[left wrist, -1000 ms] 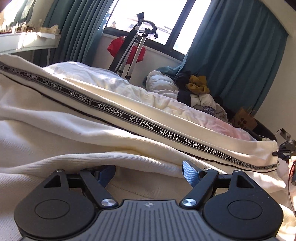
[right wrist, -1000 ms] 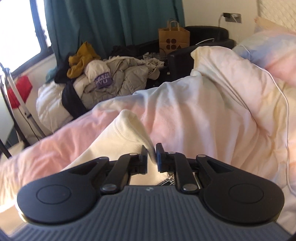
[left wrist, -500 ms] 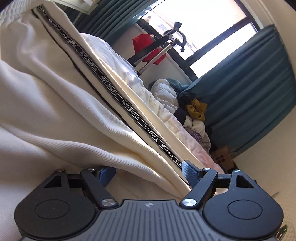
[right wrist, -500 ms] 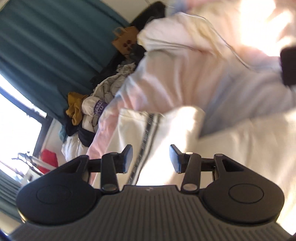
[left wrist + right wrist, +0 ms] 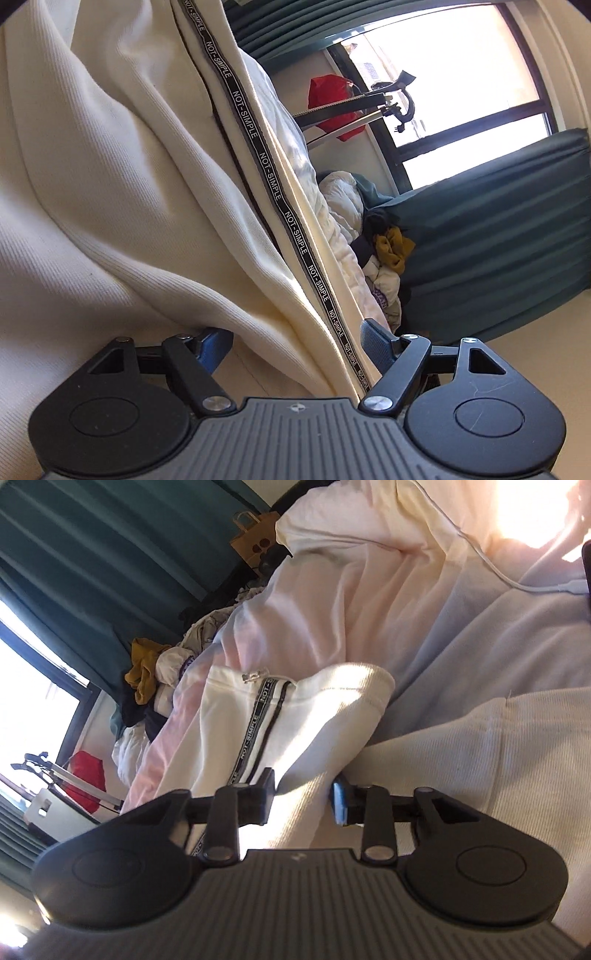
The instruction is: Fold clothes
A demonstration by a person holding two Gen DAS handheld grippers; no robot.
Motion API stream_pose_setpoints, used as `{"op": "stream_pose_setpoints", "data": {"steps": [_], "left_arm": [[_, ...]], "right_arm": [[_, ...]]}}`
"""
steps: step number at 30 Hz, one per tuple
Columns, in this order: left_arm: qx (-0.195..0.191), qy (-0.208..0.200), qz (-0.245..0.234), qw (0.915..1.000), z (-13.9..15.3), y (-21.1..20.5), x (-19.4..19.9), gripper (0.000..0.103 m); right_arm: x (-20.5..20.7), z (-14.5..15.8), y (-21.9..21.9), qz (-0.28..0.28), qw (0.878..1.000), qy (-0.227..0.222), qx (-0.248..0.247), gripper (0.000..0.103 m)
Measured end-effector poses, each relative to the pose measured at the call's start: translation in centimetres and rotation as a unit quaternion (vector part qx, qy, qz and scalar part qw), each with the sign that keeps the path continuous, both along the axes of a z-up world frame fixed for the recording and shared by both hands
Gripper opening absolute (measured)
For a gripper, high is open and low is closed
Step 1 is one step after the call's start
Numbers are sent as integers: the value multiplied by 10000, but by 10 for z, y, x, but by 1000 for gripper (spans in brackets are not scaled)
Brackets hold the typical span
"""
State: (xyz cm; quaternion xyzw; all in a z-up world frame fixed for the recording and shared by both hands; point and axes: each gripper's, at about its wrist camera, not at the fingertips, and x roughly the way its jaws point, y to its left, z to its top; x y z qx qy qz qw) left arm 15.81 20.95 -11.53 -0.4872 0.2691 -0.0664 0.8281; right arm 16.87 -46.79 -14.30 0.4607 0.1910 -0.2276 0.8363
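A cream ribbed garment (image 5: 110, 177) with a black "NOT-SIMPLE" tape stripe (image 5: 266, 173) lies on the bed and fills the left wrist view. My left gripper (image 5: 295, 341) is open, its fingers spread either side of a fold of the cream cloth and the stripe. In the right wrist view the same cream garment (image 5: 332, 709) lies folded over, its stripe (image 5: 258, 723) running toward the camera. My right gripper (image 5: 304, 797) is open, with a fold of the cloth between the spread fingers.
A pale pink and blue duvet (image 5: 351, 602) covers the bed, with a white cable (image 5: 491, 568) across it. A heap of clothes (image 5: 384, 251) lies by teal curtains (image 5: 491, 229). A brown paper bag (image 5: 255, 542), a red bag (image 5: 328, 99) and a stand (image 5: 369, 107) sit by the window.
Both grippers have rolled sideways, so the views are tilted. My right gripper was shut on the cream cloth and has opened; the cloth now lies folded over. My left gripper stayed open.
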Motion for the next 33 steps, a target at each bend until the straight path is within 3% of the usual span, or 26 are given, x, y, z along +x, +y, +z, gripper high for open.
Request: {"op": "stream_pose_setpoints", "data": {"steps": [2,4,5,6,9,15,17,22,24,28,33], "left_arm": [[120,29,1,9999,0,-4,2,64],[192,147,21,9997,-3,-3,3,38],[171,205,44,9996,-4,-2,2,30],[168,267,80,9995,-6,1,2,14],[318,407,150,9986,-6,6,1,4],[1321,567,-15,9896,9,-10,-11,5],[1453,597,-59,9876,9,-13,-14,6],[1579,587,-97,9857,17,-19,-29,16],[1624,576,-126,9850,22,-23,-38,31],[1858,551,-243,9807,30,-31,-54,48],[2076,568,-388,9758,41,-46,-71,55]], "right_arm": [[3,7,0,3,9996,-54,-274,15],[3,20,1,45,9981,-264,-564,11],[3,27,1,67,9968,-373,-708,7],[3,34,2,81,9953,-451,-848,7],[0,43,-7,61,9938,-651,-897,7],[2,4,-39,-215,9977,124,-627,6],[2,-9,-44,-80,9983,286,-510,7],[-13,8,-37,253,9977,245,-572,10],[-24,16,-34,369,9971,269,-613,11],[-57,24,-38,218,9984,351,-377,12],[-106,30,-50,-391,9981,457,121,13]]}}
